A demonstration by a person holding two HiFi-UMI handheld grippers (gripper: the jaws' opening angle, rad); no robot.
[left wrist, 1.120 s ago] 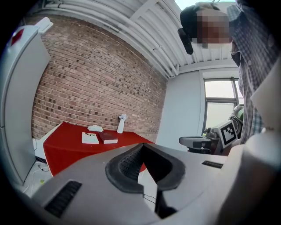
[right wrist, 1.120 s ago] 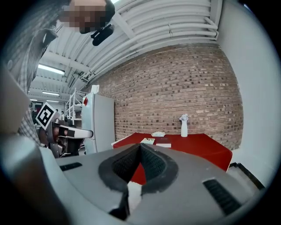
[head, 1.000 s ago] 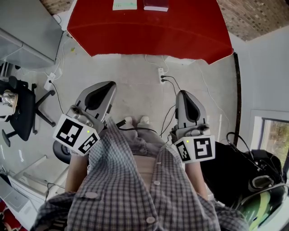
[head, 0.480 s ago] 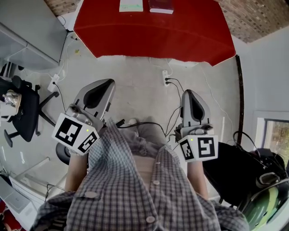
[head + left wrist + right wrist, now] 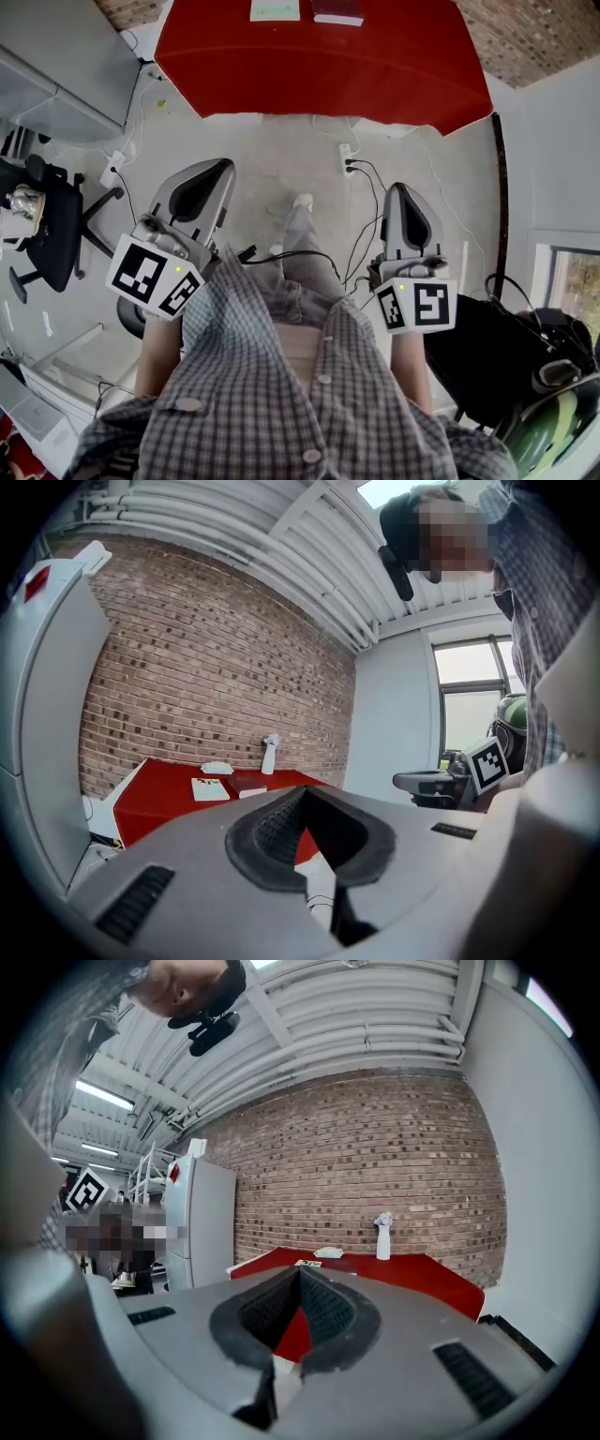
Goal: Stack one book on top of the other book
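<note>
Both grippers were held low in front of the person's checked shirt (image 5: pixel 281 394), well short of the red table (image 5: pixel 319 75), and both pointed toward it over the grey floor (image 5: pixel 281 159). The left gripper (image 5: pixel 217 169) was clenched: in its own view the two dark ribbed pads (image 5: pixel 272 829) met at the tips with nothing between them. Same story for the right gripper (image 5: pixel 401 190), jaws pressed together and empty. And the books? Up on the far part of the table, side by side and not stacked: the light-covered book (image 5: pixel 275 9) on the left, the dark red book (image 5: pixel 337 11) just to its right, both lying flat. Behind them, in the left gripper view, a white bottle (image 5: pixel 270 755) stood upright near the brick wall (image 5: pixel 206 658), with a small white object (image 5: pixel 217 768) lying near the books. Off to the left in the head view sat a black office chair (image 5: pixel 47 225), and a white power strip (image 5: pixel 346 157) lay on the floor just below the table's near edge, cables trailing from it.
</note>
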